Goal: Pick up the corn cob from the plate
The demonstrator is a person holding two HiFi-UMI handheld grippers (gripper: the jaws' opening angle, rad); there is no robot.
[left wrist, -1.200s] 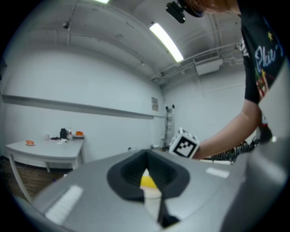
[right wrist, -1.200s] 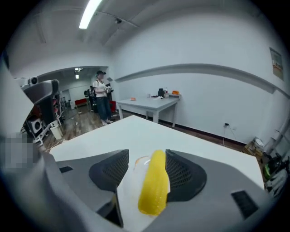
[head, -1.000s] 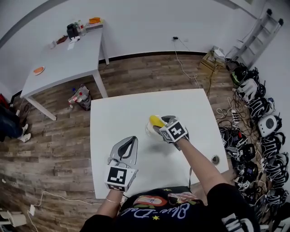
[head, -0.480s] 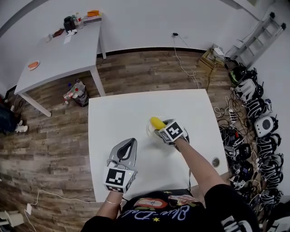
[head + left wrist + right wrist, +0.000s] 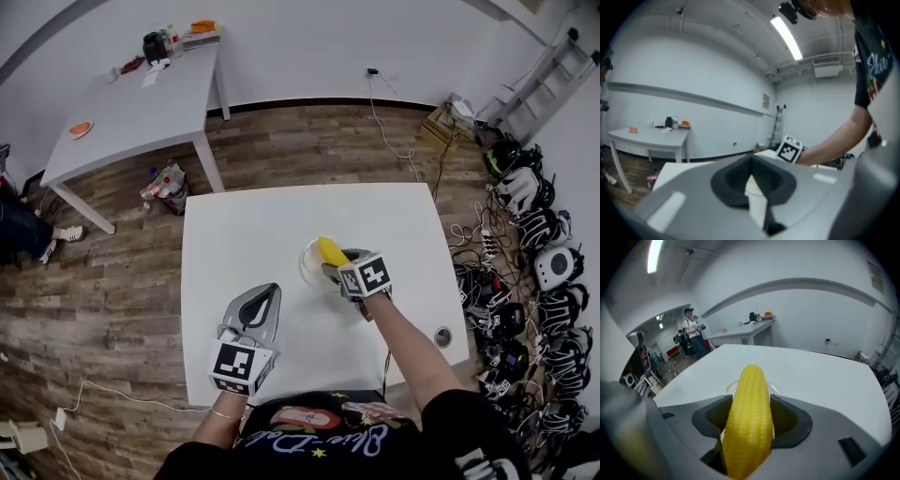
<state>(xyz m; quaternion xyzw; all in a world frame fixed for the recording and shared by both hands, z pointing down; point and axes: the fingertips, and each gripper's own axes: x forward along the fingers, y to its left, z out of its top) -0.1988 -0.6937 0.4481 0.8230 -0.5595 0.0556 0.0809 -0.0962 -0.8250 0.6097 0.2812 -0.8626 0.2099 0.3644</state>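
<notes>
The plate [image 5: 307, 267] sits near the middle of the near table [image 5: 234, 234]. The corn cob [image 5: 329, 251] is between the jaws of the right gripper [image 5: 335, 266] and pokes out over the plate. The left gripper [image 5: 264, 302] is to the left, closer to the person and well apart from the plate. Another table [image 5: 131, 112] stands behind, far left.

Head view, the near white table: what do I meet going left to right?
Left claw, shut and empty → corn cob, gripped in the right claw → small round fitting.

Head view steeply down on table [image 5: 244, 225]; gripper views low across it.
</notes>
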